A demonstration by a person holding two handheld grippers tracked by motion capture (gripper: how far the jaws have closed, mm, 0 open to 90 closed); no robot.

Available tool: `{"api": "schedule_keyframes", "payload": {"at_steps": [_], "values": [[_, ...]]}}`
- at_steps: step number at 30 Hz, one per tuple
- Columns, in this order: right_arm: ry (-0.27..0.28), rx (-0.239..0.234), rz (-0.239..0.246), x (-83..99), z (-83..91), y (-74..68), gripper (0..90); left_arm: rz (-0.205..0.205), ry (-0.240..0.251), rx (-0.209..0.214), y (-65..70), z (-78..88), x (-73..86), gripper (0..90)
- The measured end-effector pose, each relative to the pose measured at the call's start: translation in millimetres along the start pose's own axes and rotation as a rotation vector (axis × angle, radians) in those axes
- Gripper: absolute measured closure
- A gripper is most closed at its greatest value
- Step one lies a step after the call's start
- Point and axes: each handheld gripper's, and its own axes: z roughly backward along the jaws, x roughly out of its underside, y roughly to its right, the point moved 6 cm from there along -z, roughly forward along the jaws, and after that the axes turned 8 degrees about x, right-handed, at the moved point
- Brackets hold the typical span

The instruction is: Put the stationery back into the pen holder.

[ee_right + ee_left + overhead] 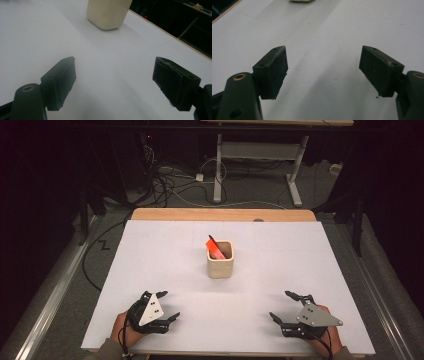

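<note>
A cream square cup (220,262) stands upright in the middle of the white table (150,255), with an orange-red marker (215,248) leaning inside it. My left gripper (169,305) rests near the front left edge, open, nothing between its jaws. My right gripper (283,306) rests near the front right edge, also open and empty. In the left gripper view the gripper (323,71) faces bare table, with the cup's base (302,1) at the top edge. In the right gripper view the gripper (113,83) points toward the cup (108,12).
The white sheet covers a wooden tabletop whose far edge (222,214) shows bare. Beyond it are cables on the floor (175,185) and a white desk frame (260,165). Metal rails run along both sides of the table.
</note>
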Motion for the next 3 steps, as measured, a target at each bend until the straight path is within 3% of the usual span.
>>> {"api": "schedule_keyframes", "payload": {"at_steps": [3], "values": [[0.003, 0.0, 0.002, -0.9, 0.4, -0.5, 19.5, 0.0, 0.001, -0.001, 0.2, -0.3, -0.4, 22.3]]}}
